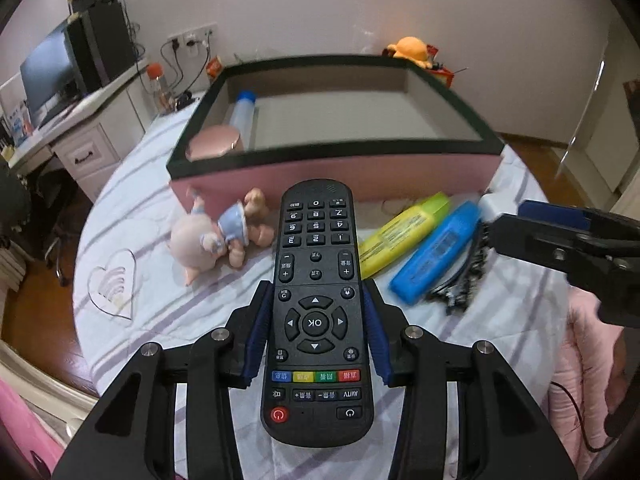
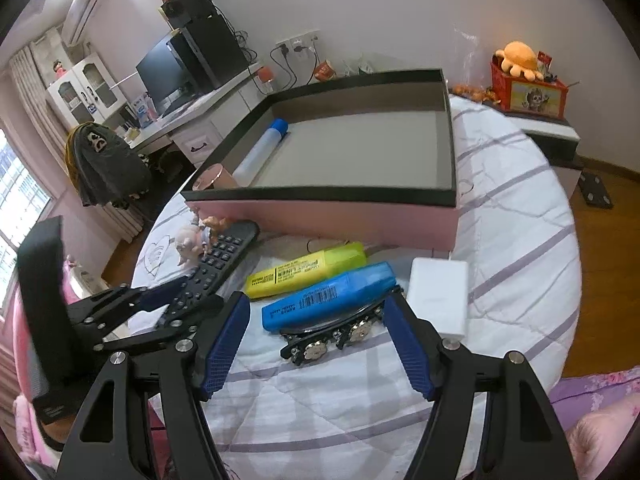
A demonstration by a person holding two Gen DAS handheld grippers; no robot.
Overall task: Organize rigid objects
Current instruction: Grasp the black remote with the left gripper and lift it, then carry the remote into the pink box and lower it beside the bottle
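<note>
Gripping the remote [image 1: 316,312] across its mid-body, my left tool [image 1: 316,332] had both pads clamped on its hard, light, slick plastic shell, tilted down toward the pink box [image 1: 340,176] above the bed. My right tool [image 2: 320,344] hung open, empty, over the blue case [image 2: 328,296].

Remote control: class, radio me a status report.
Left tongs shut on remote control. Right tongs open, empty. Pink box ahead; pig figurine beside path.

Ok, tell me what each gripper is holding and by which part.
The left gripper clamps the black remote by its long side edges, around the OK pad. The right gripper is open and holds nothing.
</note>
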